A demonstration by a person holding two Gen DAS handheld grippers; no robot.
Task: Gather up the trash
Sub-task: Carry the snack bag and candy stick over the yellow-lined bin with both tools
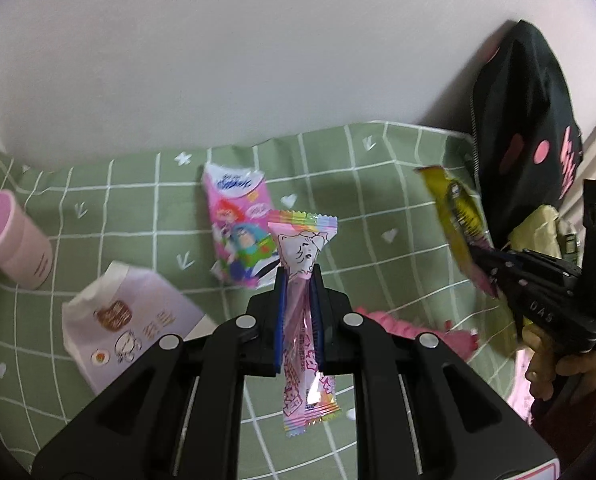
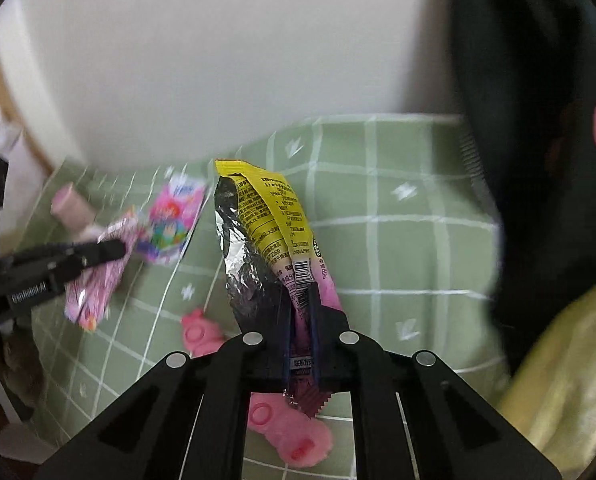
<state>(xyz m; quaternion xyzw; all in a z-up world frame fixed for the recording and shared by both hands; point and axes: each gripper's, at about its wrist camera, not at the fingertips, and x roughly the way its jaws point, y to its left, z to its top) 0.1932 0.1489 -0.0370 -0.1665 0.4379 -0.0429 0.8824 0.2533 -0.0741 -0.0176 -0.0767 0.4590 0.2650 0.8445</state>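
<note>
Left gripper [image 1: 298, 292]: my jaws are clamped on the pink candy wrapper [image 1: 302, 280] at mid-length, both ends free.
Right gripper [image 2: 301, 308]: my jaws pinch the yellow foil wrapper [image 2: 273, 224] near its lower end.
Handling: both seem light, limp, crinkly and slippery; I judge a grip on the flat seam safest.
Remaining: cartoon packet [image 1: 237, 224] at 11 o'clock of my left fingers, on the green cloth [image 1: 378, 200].

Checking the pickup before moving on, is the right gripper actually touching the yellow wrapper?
Touching. The right wrist view shows the right gripper shut on the yellow wrapper, pads pressing its lower end.
</note>
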